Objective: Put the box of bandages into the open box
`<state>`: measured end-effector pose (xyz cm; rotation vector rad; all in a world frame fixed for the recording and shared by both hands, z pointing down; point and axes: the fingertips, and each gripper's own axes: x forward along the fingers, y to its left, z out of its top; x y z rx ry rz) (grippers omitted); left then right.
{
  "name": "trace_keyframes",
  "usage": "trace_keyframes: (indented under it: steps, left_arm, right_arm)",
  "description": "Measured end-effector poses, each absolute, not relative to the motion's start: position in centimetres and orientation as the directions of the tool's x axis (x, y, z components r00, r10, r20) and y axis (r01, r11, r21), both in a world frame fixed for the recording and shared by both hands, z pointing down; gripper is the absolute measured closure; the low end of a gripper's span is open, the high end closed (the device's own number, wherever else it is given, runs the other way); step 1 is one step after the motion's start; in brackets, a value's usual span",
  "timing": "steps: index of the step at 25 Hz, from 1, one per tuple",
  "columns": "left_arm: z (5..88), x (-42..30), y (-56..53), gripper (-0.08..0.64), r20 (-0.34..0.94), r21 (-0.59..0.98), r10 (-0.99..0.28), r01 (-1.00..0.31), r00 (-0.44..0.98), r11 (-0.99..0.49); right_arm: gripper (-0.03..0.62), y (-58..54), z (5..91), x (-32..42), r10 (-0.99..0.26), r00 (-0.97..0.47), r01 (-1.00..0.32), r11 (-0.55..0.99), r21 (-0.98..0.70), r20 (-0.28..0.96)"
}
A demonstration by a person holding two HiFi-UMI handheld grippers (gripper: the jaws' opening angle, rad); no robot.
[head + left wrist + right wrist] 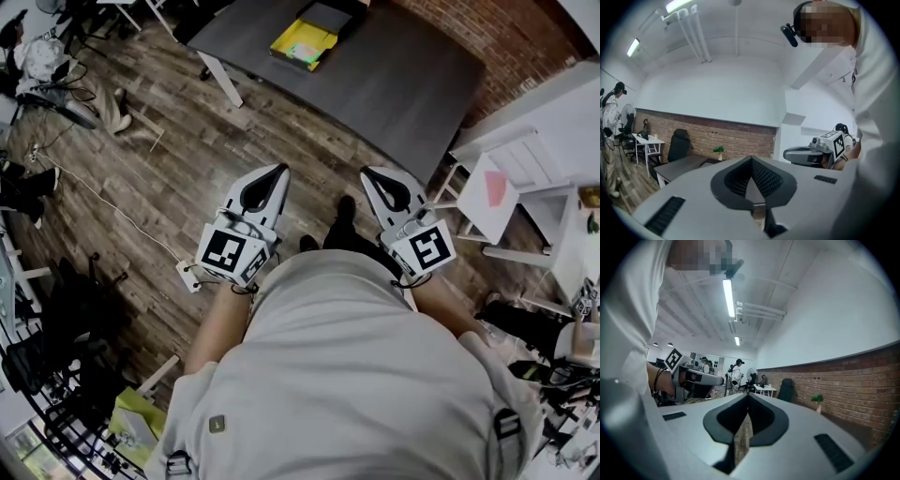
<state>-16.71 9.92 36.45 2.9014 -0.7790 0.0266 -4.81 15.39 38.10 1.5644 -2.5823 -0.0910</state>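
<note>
A yellow box of bandages (pixel 302 42) lies on the far part of a dark table (pixel 403 89). Right behind it is a dark open box (pixel 330 13). I stand well back from the table and hold both grippers close to my body, pointing toward it. My left gripper (pixel 277 172) has its jaws shut with nothing in them, as the left gripper view (pixel 752 160) also shows. My right gripper (pixel 372 174) is shut and empty too, seen from its own camera (pixel 747 398). Neither gripper view shows the two boxes.
Wooden floor lies between me and the table, with a white cable (pixel 112 206) running over it. A white chair and small table (pixel 502 192) stand at the right, clutter along the left wall. Other people (pixel 736 371) stand far off; a brick wall (pixel 736 136) backs the room.
</note>
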Motion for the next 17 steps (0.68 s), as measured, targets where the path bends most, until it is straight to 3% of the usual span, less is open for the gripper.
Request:
trace_keyframes:
  steps: [17]
  left_arm:
    - [37.2,-14.8,9.6,0.545,0.042,0.128,-0.487,-0.488,0.872,-0.863]
  right_arm:
    - [0.571,15.0,38.5,-3.3,-0.887,-0.453,-0.88,0.46,0.114,0.083]
